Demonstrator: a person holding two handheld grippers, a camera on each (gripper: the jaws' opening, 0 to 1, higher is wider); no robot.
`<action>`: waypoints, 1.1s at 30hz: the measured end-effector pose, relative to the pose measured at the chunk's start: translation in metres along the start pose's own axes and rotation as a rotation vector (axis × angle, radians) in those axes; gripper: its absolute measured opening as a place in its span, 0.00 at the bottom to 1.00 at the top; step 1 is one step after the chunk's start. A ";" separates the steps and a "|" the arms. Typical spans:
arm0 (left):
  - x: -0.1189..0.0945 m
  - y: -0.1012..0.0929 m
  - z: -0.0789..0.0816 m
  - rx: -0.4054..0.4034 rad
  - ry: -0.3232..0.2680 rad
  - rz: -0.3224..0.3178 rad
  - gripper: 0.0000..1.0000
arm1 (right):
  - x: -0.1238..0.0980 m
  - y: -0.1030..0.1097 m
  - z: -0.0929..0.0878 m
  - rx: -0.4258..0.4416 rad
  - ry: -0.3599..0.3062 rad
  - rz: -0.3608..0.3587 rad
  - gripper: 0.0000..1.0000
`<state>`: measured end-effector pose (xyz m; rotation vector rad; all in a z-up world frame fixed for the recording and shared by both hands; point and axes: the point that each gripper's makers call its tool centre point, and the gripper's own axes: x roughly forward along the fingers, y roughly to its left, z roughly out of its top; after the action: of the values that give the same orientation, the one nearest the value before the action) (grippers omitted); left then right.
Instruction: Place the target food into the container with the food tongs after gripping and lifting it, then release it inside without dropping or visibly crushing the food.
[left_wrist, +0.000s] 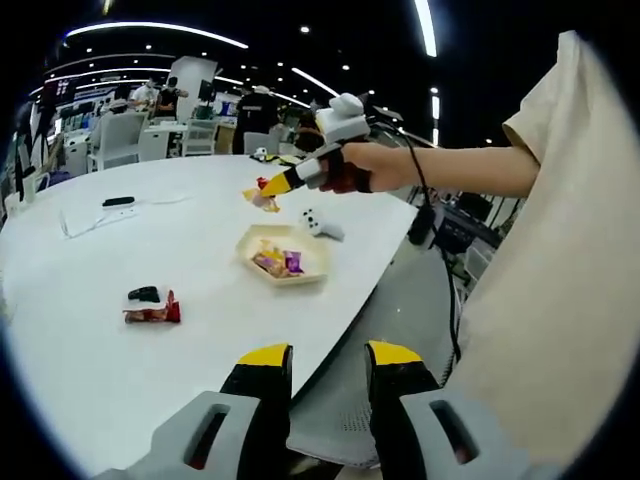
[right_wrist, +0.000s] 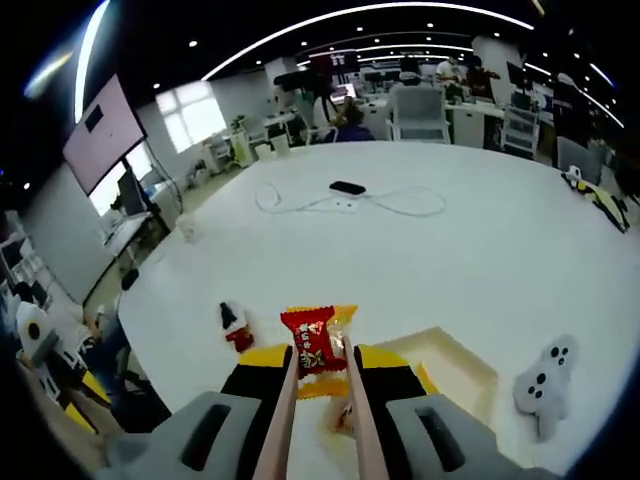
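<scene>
In the right gripper view, my right gripper (right_wrist: 325, 362) is shut on a pair of pale food tongs (right_wrist: 283, 415). The tong tips pinch a red and yellow snack packet (right_wrist: 315, 343) held above the white table. The shallow cream tray (right_wrist: 462, 378) lies just right of the packet. In the left gripper view, the same gripper (left_wrist: 287, 181), held by a hand, carries the packet (left_wrist: 262, 196) in the air a little beyond the tray (left_wrist: 305, 245), which holds several wrapped snacks (left_wrist: 277, 262). My left gripper (left_wrist: 328, 354) is open and empty near the table edge.
A red packet (left_wrist: 152, 313) and a small black object (left_wrist: 143, 293) lie left of the tray. A white controller (left_wrist: 322, 226) sits beyond it. A black phone (right_wrist: 347, 187) and a white cable (right_wrist: 400, 205) lie farther out. Chairs, desks and people are in the background.
</scene>
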<state>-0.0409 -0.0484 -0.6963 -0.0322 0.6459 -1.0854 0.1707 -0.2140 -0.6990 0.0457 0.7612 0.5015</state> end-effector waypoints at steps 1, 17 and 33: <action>0.000 0.000 0.000 -0.002 0.000 0.000 0.28 | -0.001 -0.002 0.000 0.001 0.000 -0.003 0.23; 0.000 0.001 0.000 -0.001 -0.009 0.005 0.28 | -0.010 -0.016 -0.003 -0.001 0.004 -0.035 0.23; 0.003 -0.012 -0.004 0.020 0.006 -0.012 0.28 | -0.029 -0.035 -0.014 0.059 -0.022 -0.070 0.23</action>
<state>-0.0516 -0.0550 -0.6968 -0.0153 0.6410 -1.1035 0.1581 -0.2600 -0.6975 0.0794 0.7535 0.4113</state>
